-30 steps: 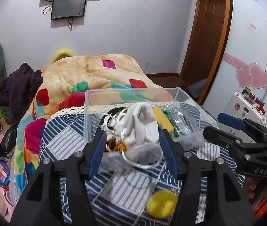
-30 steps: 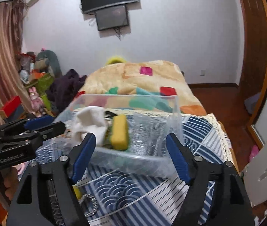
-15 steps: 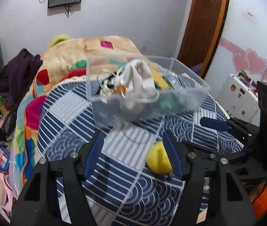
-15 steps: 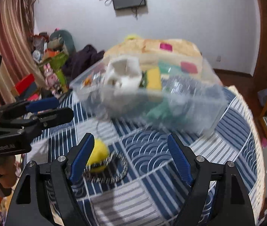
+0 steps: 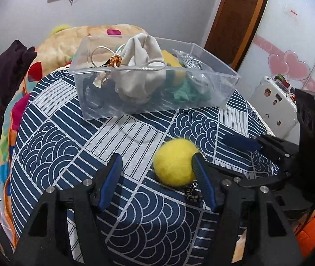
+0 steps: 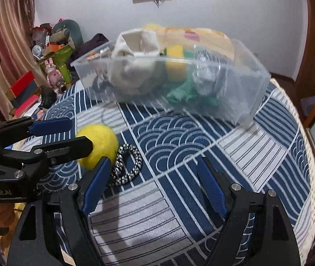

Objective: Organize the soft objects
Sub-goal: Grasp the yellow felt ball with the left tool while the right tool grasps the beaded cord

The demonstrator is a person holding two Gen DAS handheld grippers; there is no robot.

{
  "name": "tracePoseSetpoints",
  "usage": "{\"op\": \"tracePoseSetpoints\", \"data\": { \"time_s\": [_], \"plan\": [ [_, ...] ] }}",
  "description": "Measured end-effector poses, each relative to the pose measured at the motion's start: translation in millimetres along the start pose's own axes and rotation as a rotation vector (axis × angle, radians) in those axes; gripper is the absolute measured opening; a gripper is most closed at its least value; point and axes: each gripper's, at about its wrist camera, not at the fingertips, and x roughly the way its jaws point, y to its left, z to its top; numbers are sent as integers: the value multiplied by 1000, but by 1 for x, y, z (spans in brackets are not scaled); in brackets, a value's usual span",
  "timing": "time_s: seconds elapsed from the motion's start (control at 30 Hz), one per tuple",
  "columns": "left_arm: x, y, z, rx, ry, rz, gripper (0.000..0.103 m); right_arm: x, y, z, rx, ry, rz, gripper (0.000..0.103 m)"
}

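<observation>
A clear plastic bin stands at the far side of the blue patterned table, holding a white cloth bag, a yellow sponge, green cloth and a silver cable. A yellow felt ball lies on the cloth nearer me, beside a black-and-white rope ring. My left gripper is open and empty, its right finger against the ball. My right gripper is open and empty, just right of the ring.
The table wears a blue and white patterned cloth. A bed with a colourful blanket lies behind it. Toys and boxes are piled at the left. A white case and a door are at the right.
Both grippers have drawn back from the bin and tilted down toward the table. The bin now sits farther off, and the yellow ball and rope ring are close to the fingers.
</observation>
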Motion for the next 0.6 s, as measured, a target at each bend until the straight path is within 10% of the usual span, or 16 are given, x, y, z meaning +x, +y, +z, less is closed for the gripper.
{"op": "tracePoseSetpoints", "data": {
  "time_s": [0.33,0.6],
  "plan": [
    [10,-4,-2,-41,27,-118,40,0,11,-3,-41,-2,96,21],
    [-3,-10,-3,-4,-8,-75,38,-5,6,-2,-19,-39,12,11]
  ]
}}
